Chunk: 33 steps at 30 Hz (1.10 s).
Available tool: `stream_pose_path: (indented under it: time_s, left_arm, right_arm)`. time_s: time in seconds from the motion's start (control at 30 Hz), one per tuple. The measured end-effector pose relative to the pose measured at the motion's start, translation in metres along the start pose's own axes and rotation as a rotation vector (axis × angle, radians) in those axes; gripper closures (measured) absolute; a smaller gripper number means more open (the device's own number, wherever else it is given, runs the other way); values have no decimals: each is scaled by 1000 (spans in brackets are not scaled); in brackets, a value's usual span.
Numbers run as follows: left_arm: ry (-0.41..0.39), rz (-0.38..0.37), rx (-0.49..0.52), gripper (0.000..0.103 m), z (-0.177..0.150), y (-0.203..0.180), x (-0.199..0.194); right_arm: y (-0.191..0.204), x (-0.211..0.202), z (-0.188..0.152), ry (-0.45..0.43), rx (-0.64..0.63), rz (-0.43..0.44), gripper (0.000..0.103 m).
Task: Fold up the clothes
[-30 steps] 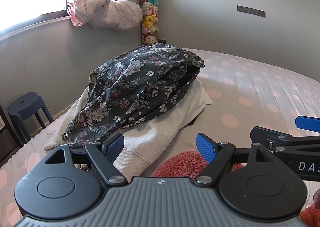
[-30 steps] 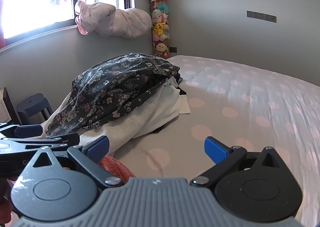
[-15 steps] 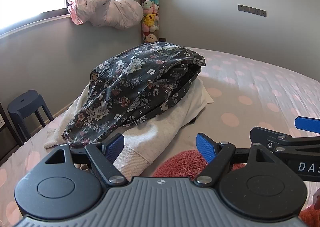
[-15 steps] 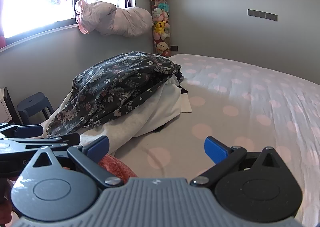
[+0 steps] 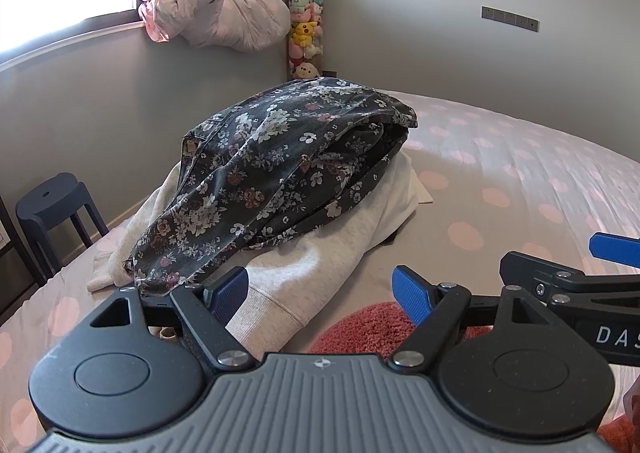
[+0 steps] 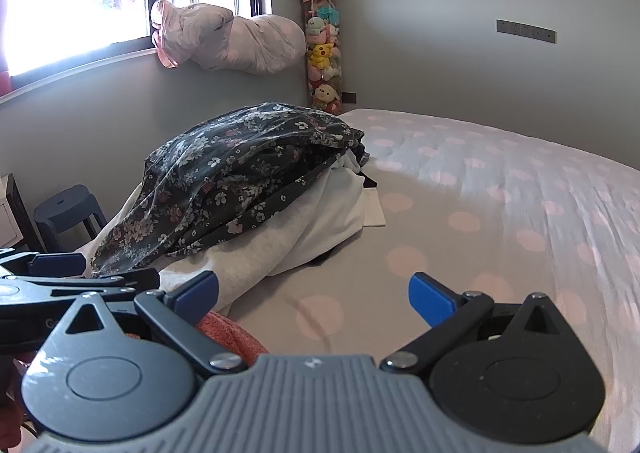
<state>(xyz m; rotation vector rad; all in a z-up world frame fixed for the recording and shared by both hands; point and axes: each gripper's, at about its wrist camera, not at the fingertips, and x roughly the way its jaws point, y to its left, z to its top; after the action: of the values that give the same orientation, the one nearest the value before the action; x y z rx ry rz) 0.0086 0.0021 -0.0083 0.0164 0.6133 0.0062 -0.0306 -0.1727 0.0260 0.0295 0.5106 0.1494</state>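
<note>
Several garments are heaped on the bed (image 5: 520,189), toward its window-side edge: a dark floral garment (image 5: 280,169) is draped on top of a pale grey sweatshirt (image 5: 316,253), with white cloth (image 6: 352,197) showing beneath the far end of the heap. A red fuzzy garment (image 5: 368,329) is seen on the bed just in front of the heap, under the left tongs (image 5: 320,293), whose jaws are spread wide with nothing held. The right tongs (image 6: 314,293) are likewise spread wide and empty, over the dotted bedcover beside the heap. A dark blue stool (image 5: 56,205) stands on the floor beside the bed, left of the heap. Behind the heap, a tube of plush toys (image 5: 304,33) stands in the corner, with a bundled pink quilt (image 5: 224,21) on the windowsill.
</note>
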Motion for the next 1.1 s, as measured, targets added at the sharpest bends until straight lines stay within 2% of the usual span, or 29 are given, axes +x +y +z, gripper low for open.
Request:
stream_pose_path:
  time_s: [0.17,0.37,0.43,0.57,0.67,0.77,0.83,0.9,0.97,1.0,1.1]
  left_arm:
    - [-5,24,2,24,6,4,7]
    - [-22,77,-42,24,14,18,20]
    - [-18,92,-53,24,17,23,25]
    - [-20,120,-68,24,23,30,35]
    - [-31,149,-66,24,27,36,42]
    - [-34,196,-67,28,32,43,51]
    - [-39,200,-102,29,35,51,58]
    - [-62,189,-166,29,38,61,62]
    - [-69,186,-234,29,42,71,66]
    - [-56,193,-217,29,46,74,71]
    - [-25,264,-68,28,58,73,84]
  right_arm:
    - [3,13,8,-11,-31,36,1]
    - [12,37,23,-29,-87,103,2]
    - [18,46,28,-49,-118,119,8]
    - [30,64,37,-85,-167,136,28]
    - [34,84,45,-81,-169,172,37]
    - [36,104,53,-54,-142,224,39]
    - [37,117,58,-34,-114,243,43]
    - [37,129,64,-15,-91,261,43]
    - [41,136,68,-23,-128,250,42]
    - [44,140,70,-28,-150,242,42]
    - [48,152,78,-30,-179,250,42]
